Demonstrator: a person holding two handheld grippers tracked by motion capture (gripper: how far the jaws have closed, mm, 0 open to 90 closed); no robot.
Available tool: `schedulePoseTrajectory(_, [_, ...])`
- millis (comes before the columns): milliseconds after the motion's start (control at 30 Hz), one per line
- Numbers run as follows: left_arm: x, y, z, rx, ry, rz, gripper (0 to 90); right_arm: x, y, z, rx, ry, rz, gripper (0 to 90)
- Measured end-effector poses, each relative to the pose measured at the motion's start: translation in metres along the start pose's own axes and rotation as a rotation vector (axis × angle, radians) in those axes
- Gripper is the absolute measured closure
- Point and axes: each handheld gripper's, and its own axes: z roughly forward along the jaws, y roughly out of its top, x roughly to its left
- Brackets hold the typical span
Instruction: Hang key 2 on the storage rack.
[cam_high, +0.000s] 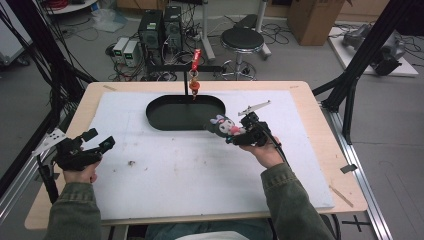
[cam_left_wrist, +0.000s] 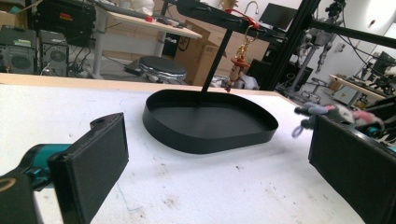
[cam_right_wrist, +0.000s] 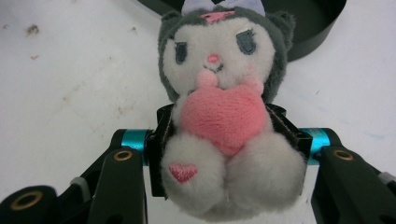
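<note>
A: Left of the black oval tray (cam_high: 184, 113)?
B: Left gripper (cam_high: 98, 140) near table (cam_high: 165, 175) edge, fingers (cam_left_wrist: 91, 167) wide apart, holding nothing.
A: Right of the tray?
B: Right gripper (cam_high: 234, 133), fingers (cam_right_wrist: 285, 128) clamped on plush cat toy (cam_right_wrist: 224, 112) with pink heart, just beside tray's front-right rim.

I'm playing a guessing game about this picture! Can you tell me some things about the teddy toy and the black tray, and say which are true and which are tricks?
1. The right gripper is squeezing the plush toy. True.
2. The plush toy lies inside the black tray. False: it is held in the jaws beside the tray's near right rim.
3. The left gripper holds a ball. False: its jaws are open with nothing between them.
4. The toy hugs a pink heart. True.
5. A small charm hangs from the stand above the tray. True.
</note>
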Motion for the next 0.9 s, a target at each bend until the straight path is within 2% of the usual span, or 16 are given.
schedulePoseTrajectory(300, [0.001,0.0,0.0,-0.002,0.001,-0.001,5.1,0.005,0.021,-0.014,-0.048,-0.012,-0.021,49.2])
schedulePoseTrajectory(433, [0.001,0.0,0.0,-0.002,-0.001,0.002,5.1,0.007,0.029,-0.019,-0.09,-0.031,-0.041,49.1])
schedulePoseTrajectory(567, [0.0,0.0,0.0,-0.003,-0.002,0.001,5.2,0.007,0.038,-0.023,-0.099,-0.049,-0.041,49.1])
schedulePoseTrajectory(900, [0.001,0.0,0.0,-0.008,-0.003,-0.002,5.2,0.009,0.063,-0.035,-0.139,-0.058,-0.053,49.2])
